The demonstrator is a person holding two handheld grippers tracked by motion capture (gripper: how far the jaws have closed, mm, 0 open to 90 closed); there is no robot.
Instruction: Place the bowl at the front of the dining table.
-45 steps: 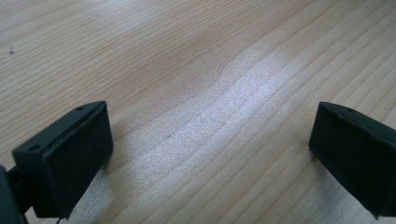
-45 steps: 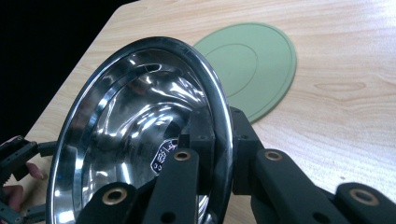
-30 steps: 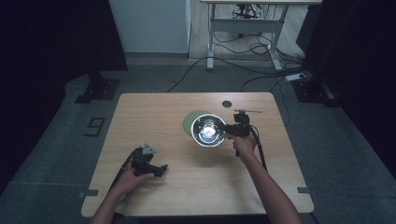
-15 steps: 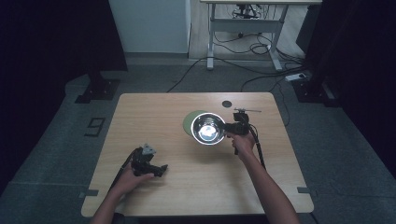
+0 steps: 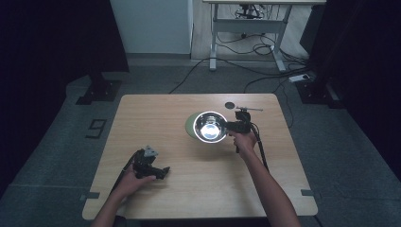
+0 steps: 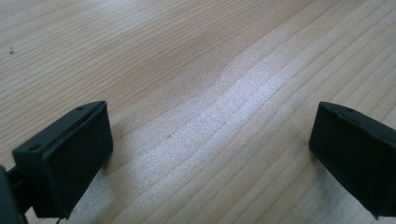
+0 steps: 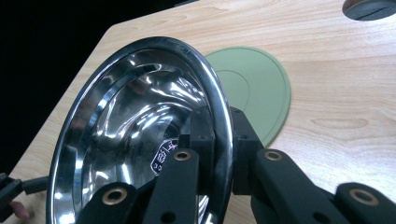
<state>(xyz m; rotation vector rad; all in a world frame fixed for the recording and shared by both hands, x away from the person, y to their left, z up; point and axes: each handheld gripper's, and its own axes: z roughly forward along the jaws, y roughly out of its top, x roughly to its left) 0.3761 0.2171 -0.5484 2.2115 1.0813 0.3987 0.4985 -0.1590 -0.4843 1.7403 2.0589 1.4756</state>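
Observation:
A shiny steel bowl [image 5: 210,126] hangs over the green round mat [image 5: 192,125] near the table's middle right. My right gripper [image 5: 231,126] is shut on the bowl's rim [image 7: 223,122], one jaw inside and one outside. The mat [image 7: 256,86] lies flat on the wood just beyond the bowl. My left gripper [image 5: 161,172] rests low near the front left of the table, held by a hand. Its jaws stand wide apart over bare wood [image 6: 210,121], so it is open with nothing between them.
The wooden table [image 5: 156,118] has a dark round hole [image 5: 230,105] near its far right edge, also seen as a dark disc [image 7: 369,8]. A thin rod [image 5: 249,109] lies behind the right gripper. Grey floor, cables and a desk frame lie beyond.
The right gripper has carried the bowl a little toward the far side, over the green mat. The left gripper has stayed in place.

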